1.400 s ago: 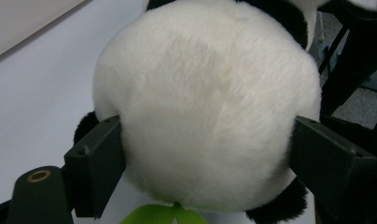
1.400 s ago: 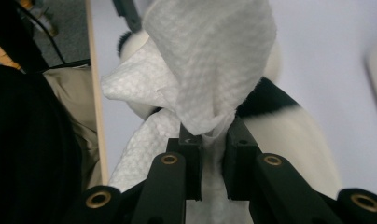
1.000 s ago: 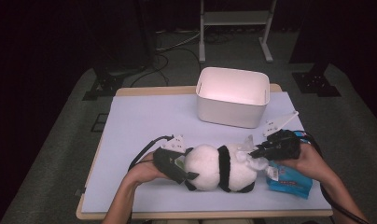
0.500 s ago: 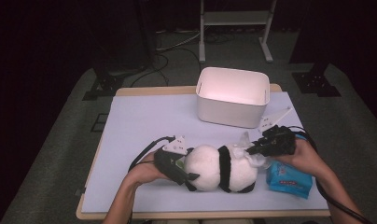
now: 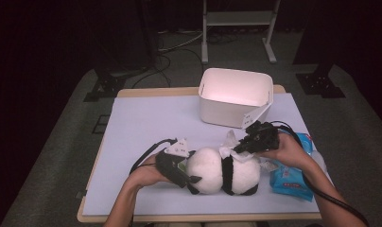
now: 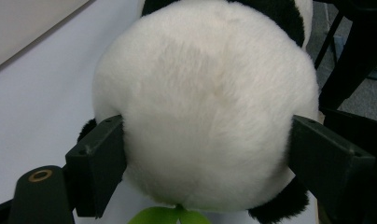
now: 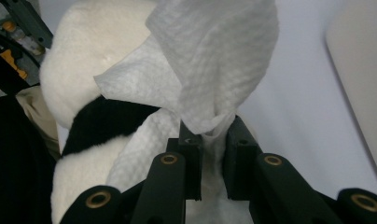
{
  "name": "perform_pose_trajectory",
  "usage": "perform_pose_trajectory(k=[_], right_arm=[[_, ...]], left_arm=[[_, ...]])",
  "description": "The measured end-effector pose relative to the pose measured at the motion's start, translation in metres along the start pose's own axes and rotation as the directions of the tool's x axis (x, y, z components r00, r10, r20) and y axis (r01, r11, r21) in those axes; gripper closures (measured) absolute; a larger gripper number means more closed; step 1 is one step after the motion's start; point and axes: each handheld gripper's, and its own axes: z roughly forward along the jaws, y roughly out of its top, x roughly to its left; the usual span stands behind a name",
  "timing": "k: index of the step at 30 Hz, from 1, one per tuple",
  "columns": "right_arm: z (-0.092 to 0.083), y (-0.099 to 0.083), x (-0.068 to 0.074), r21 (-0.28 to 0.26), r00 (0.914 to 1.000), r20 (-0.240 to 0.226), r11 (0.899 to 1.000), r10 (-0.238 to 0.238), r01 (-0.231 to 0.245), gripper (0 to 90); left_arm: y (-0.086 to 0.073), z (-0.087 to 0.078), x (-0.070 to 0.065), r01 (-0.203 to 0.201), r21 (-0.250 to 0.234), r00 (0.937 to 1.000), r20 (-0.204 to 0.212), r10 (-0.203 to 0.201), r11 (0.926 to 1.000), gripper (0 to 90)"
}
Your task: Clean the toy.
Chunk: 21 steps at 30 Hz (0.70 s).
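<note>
Your left gripper (image 5: 178, 169) is clamped on the panda (image 5: 224, 174), its jaws spread wide round the plush white head, as the left gripper view shows: one pad sinks into the fur on each side of the panda (image 6: 205, 107). Your right gripper (image 5: 239, 146) pinches a wipe (image 5: 228, 142), jaws nearly together on a gathered fold; in the right gripper view the wipe (image 7: 210, 65) stands up from the jaws and drapes toward the toy. Taking the panda as the landmark: it lies near the front edge of the table (image 5: 146, 118), long axis running left to right, head toward your left hand and body toward your right. The wipe sits just above its back at the black band, on the side facing the bin (image 5: 234, 97), touching or all but touching the fur; I cannot tell which. The blue wipe pack (image 5: 293, 177) lies just to the panda's right, under your right forearm. So the right hand is the nearer to the spot to be wiped, and the stroke probably runs along the long axis while the left steadies. The fur is soft and yielding, the wipe thin, embossed and limp, the bin rigid and smooth.
</note>
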Motion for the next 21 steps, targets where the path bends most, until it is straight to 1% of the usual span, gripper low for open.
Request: perform_pose_trajectory(k=[3, 4, 5, 6, 7, 8, 9, 10, 11, 13, 16, 17, 18, 20, 21], right_arm=[[-0.006, -0.012, -0.005, -0.013, 0.9997, 0.01, 1.0, 0.021, -0.021, 78.8], [-0.008, -0.017, -0.007, -0.019, 0.9993, 0.012, 0.999, 0.035, -0.035, 78.8], [-0.013, -0.026, -0.009, -0.031, 0.9981, 0.017, 0.998, 0.06, -0.06, 78.8], [-0.016, -0.03, -0.01, -0.035, 0.9967, 0.018, 0.996, 0.079, -0.079, 78.8], [-0.016, -0.03, -0.01, -0.035, 0.9967, 0.018, 0.996, 0.079, -0.079, 78.8], [-0.02, -0.038, -0.013, -0.046, 0.9952, 0.02, 0.994, 0.096, -0.095, 78.8], [-0.02, -0.038, -0.013, -0.046, 0.9952, 0.02, 0.994, 0.096, -0.095, 78.8], [-0.022, -0.042, -0.014, -0.05, 0.9948, 0.023, 0.994, 0.099, -0.098, 78.8], [-0.024, -0.046, -0.015, -0.054, 0.9933, 0.023, 0.992, 0.114, -0.112, 78.8], [-0.027, -0.054, -0.017, -0.048, 0.9922, 0.032, 0.992, 0.12, -0.119, 78.8], [-0.028, -0.056, -0.017, -0.049, 0.9913, 0.032, 0.991, 0.128, -0.126, 78.8], [-0.028, -0.053, -0.016, -0.047, 0.9924, 0.037, 0.992, 0.118, -0.116, 78.8], [-0.028, -0.053, -0.016, -0.047, 0.9924, 0.037, 0.992, 0.118, -0.116, 78.8], [-0.025, -0.042, -0.013, -0.04, 0.9945, 0.033, 0.994, 0.099, -0.098, 78.8], [-0.025, -0.042, -0.013, -0.04, 0.9945, 0.033, 0.994, 0.099, -0.098, 78.8]], left_arm=[[0.0, 0.0, 0.0, 0.008, -0.006, 1.0, 0.003, -0.008, 0.9999, 15.6], [0.0, 0.0, 0.001, 0.006, -0.006, 1.0, 0.003, -0.006, 1.0, 15.6], [0.0, 0.001, 0.0, 0.006, -0.006, 1.0, 0.004, -0.006, 1.0, 15.6], [0.0, 0.001, 0.0, 0.008, -0.007, 1.0, 0.004, -0.008, 0.9999, 15.6], [0.0, 0.001, 0.0, 0.009, -0.005, 1.0, 0.004, -0.009, 1.0, 15.6], [0.0, 0.0, 0.0, 0.01, -0.005, 0.9999, 0.005, -0.01, 0.9999, 15.6], [0.0, 0.001, 0.0, 0.011, -0.004, 0.9999, 0.005, -0.011, 0.9999, 15.6], [0.0, 0.001, 0.0, 0.011, -0.006, 0.9999, 0.005, -0.011, 0.9999, 15.6], [0.0, 0.001, 0.0, 0.01, -0.005, 0.9999, 0.005, -0.01, 0.9999, 15.6], [0.001, 0.001, 0.0, 0.008, -0.004, 1.0, 0.005, -0.008, 1.0, 15.6], [0.001, 0.001, 0.0, 0.004, -0.003, 1.0, 0.006, -0.004, 1.0, 15.7], [0.001, 0.001, 0.0, 0.004, -0.004, 1.0, 0.007, -0.004, 1.0, 15.8], [0.001, 0.001, 0.0, 0.004, -0.004, 1.0, 0.007, -0.004, 1.0, 15.9], [0.002, 0.001, -0.001, 0.007, -0.003, 1.0, 0.007, -0.007, 1.0, 15.9], [0.002, 0.001, -0.001, 0.007, -0.001, 1.0, 0.006, -0.007, 1.0, 15.9]])
